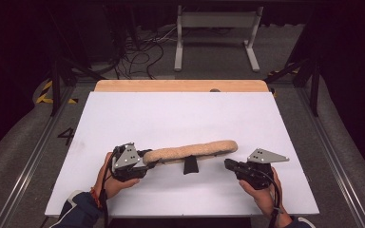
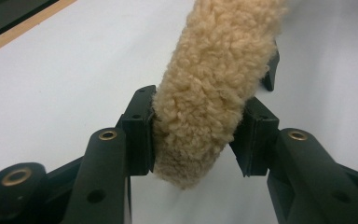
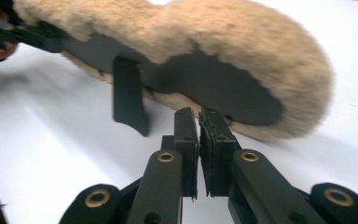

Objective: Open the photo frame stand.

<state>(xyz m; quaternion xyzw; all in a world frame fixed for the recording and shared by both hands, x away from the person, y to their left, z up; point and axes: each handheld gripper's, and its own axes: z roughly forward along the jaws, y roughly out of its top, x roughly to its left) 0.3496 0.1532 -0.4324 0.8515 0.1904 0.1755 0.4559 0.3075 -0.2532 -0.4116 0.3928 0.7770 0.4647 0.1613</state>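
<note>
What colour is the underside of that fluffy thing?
Dark grey, ringed by tan fleece; the fluffy pad's underside shows best in the right gripper view.

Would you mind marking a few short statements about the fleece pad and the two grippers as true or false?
1. The left gripper is clamped on one end of the tan fleece pad. True.
2. The right gripper grips the pad's other end. False: its jaws are closed on nothing, just short of the pad.
3. A black strap hangs from the pad's underside. True.
4. The pad lies on bare wood. False: it is over the white table surface; wood shows only along the far edge.
5. The pad's underside is dark. True, as the right gripper view shows.
</note>
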